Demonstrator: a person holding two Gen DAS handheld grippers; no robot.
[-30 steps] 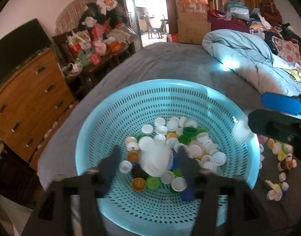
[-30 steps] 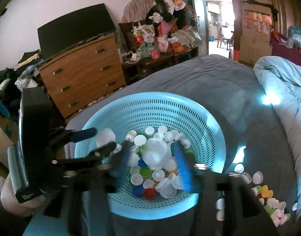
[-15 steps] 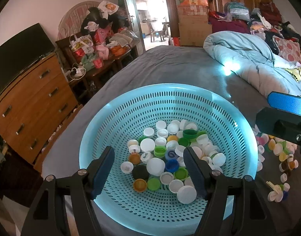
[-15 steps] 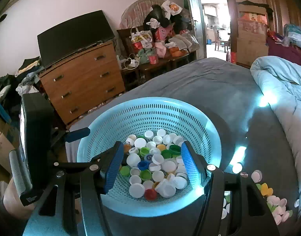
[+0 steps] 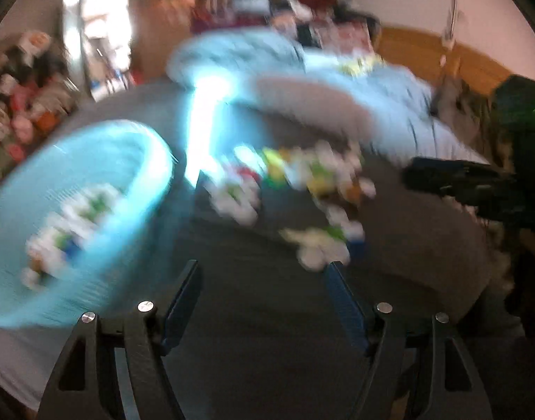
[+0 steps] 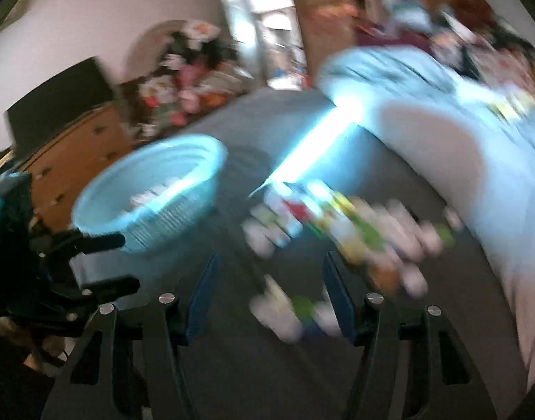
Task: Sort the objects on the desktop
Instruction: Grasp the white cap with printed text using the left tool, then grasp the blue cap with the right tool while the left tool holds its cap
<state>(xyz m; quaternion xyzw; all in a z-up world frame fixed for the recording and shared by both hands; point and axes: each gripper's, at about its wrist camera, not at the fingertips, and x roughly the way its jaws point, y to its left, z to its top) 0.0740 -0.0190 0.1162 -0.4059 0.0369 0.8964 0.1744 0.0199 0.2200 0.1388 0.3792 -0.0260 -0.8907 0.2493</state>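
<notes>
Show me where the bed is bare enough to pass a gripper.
Bare grey cover lies between the blue basket and the scattered caps, and in front of the left gripper. Crowded: the cap pile, and toward the quilt.

Bare grey bed (image 5: 267, 315) ahead; basket (image 5: 75, 210) left, caps (image 5: 302, 182) beyond, duvet (image 6: 460, 133) right.

The view is smeared by motion blur. The right gripper (image 6: 269, 287) stands with its jaws apart and nothing pressed between them, above the grey bedspread (image 6: 390, 161). A scatter of bottle caps (image 6: 341, 231) lies just ahead and to its right, some between the fingers. The blue basket (image 6: 148, 182) sits ahead to the left, caps inside. The left gripper (image 6: 92, 262) is at far left.
</notes>
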